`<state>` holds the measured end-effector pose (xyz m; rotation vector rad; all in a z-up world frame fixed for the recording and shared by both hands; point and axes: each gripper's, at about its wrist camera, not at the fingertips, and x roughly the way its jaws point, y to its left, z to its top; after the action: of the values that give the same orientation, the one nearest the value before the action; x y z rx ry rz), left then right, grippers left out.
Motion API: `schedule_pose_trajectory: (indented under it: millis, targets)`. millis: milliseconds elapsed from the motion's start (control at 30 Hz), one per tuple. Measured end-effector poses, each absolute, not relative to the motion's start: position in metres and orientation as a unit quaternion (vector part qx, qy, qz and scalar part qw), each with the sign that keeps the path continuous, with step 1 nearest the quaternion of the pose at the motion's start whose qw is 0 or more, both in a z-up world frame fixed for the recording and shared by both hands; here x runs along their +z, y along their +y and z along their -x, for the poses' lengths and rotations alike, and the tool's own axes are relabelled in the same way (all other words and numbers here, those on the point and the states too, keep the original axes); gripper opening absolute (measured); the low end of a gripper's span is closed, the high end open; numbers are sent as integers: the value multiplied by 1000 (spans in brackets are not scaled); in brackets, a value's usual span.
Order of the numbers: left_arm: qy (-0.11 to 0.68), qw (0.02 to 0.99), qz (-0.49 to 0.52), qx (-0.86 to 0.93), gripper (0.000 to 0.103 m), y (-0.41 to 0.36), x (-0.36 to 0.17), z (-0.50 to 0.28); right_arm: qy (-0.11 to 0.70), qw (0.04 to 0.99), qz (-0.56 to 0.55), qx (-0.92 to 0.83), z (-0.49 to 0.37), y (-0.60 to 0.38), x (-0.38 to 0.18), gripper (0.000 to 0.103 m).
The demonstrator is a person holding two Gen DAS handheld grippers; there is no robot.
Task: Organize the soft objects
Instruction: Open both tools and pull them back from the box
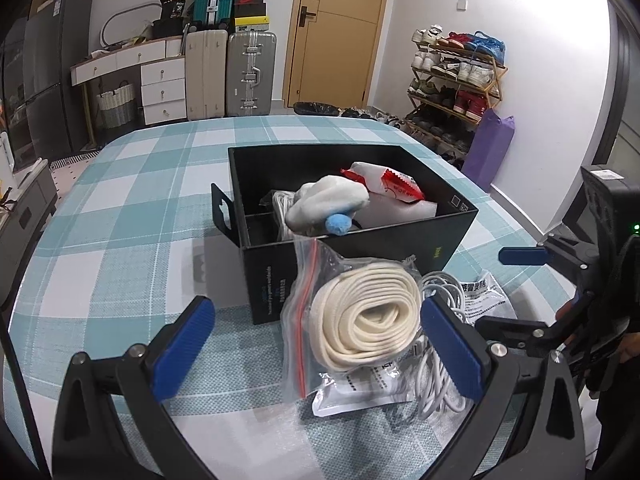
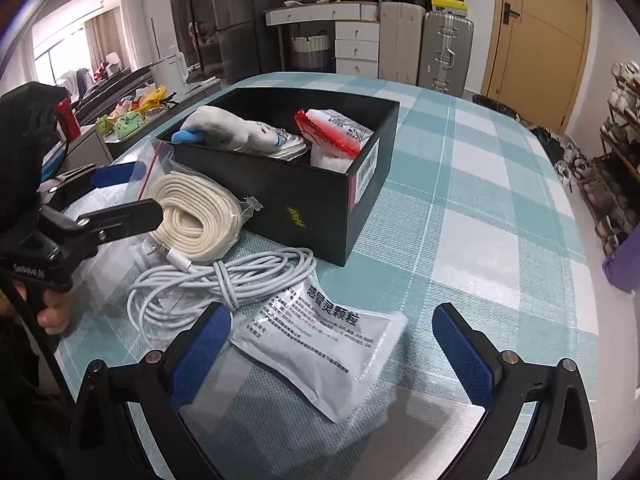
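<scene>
A black box (image 1: 400,240) (image 2: 304,200) stands on the checked tablecloth and holds a white plush toy (image 1: 328,200) (image 2: 232,128) and a red-and-white packet (image 1: 388,184) (image 2: 336,132). In front of it lie a zip bag with a coiled cream rope (image 1: 364,316) (image 2: 192,220), a coiled white cable (image 1: 440,360) (image 2: 224,284) and a white medicine sachet (image 2: 320,344) (image 1: 480,292). My left gripper (image 1: 320,348) is open, its fingers either side of the rope bag. My right gripper (image 2: 332,356) is open, straddling the sachet.
The checked tablecloth (image 1: 132,208) (image 2: 480,208) covers the table. Suitcases (image 1: 228,76), a drawer unit (image 1: 160,88), a door (image 1: 340,28) and a shoe rack (image 1: 456,84) stand beyond the far edge. A cluttered counter (image 2: 132,116) stands to the left in the right wrist view.
</scene>
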<state>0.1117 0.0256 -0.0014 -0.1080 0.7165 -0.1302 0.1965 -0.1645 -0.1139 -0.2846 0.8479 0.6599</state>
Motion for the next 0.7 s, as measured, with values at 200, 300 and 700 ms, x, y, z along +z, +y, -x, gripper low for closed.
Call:
schedule_pose_trajectory:
  millis: [200, 300, 700]
  targets:
    - [351, 933, 49, -64, 103, 25, -1, -112, 418, 847, 134, 301, -203, -156, -122, 103]
    - [352, 933, 50, -63, 103, 25, -2, -113, 425, 847, 141, 288, -205, -158, -124, 103]
    - [354, 932, 50, -61, 103, 26, -4, -112, 429, 849, 147, 271, -205, -154, -128, 103]
